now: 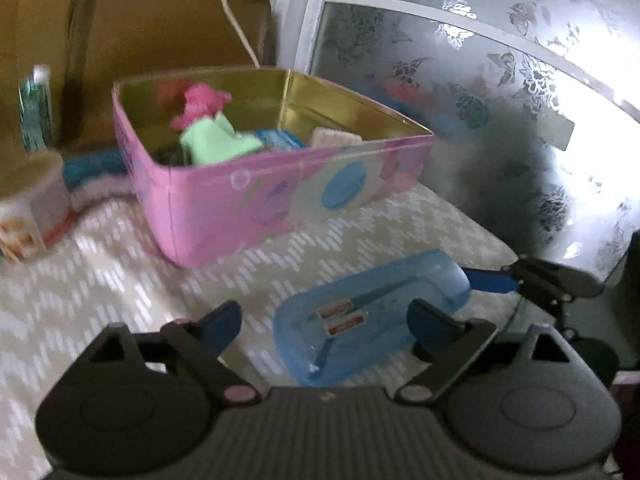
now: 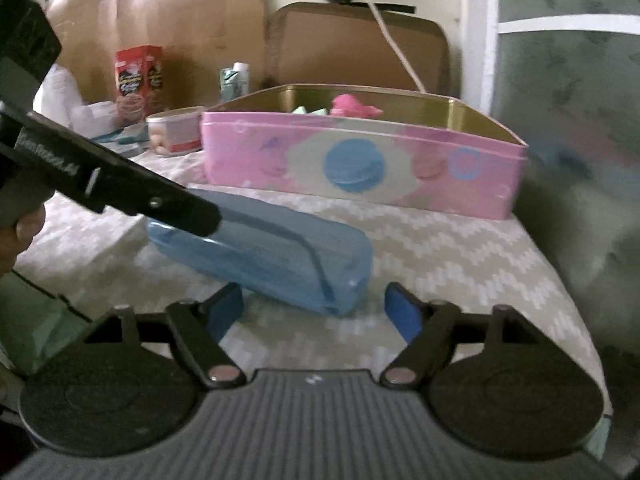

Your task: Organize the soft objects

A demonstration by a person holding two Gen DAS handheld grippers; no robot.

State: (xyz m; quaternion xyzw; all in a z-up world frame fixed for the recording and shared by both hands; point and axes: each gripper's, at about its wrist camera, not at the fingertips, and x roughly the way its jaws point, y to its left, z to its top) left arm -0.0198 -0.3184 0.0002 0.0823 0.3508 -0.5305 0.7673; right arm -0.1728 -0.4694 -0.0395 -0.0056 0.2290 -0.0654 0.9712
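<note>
**Blue case between two spread tongs, pink tin beyond**

At the left edge of the cloth-covered table, a blurred carton and a small round tub are seen — both too smeared to read. Next comes the left gripper, its blue pads spread wide with nothing pressed between them; the near end of the blue case lies in the gap without being touched. The case is a translucent, hard-looking plastic box with rounded corners and two small labels. Its long axis runs diagonally across the table, from the left tongs toward the right ones. In the right wrist view the right gripper is likewise spread and empty, the case's rounded end sitting just ahead of its pads, slightly left of centre. Each gripper is thus judged to face one end of the case, neither clearly nearer.

Behind the case, toward the far edge of the table, stands the pink tin — a glossy rectangular box with a gold interior and printed circles. The soft things are held inside it: a pink plush toy in a pale green garment, with folded blue and cream cloths beside it. More folded cloth lies outside the tin, at its left end.
</note>
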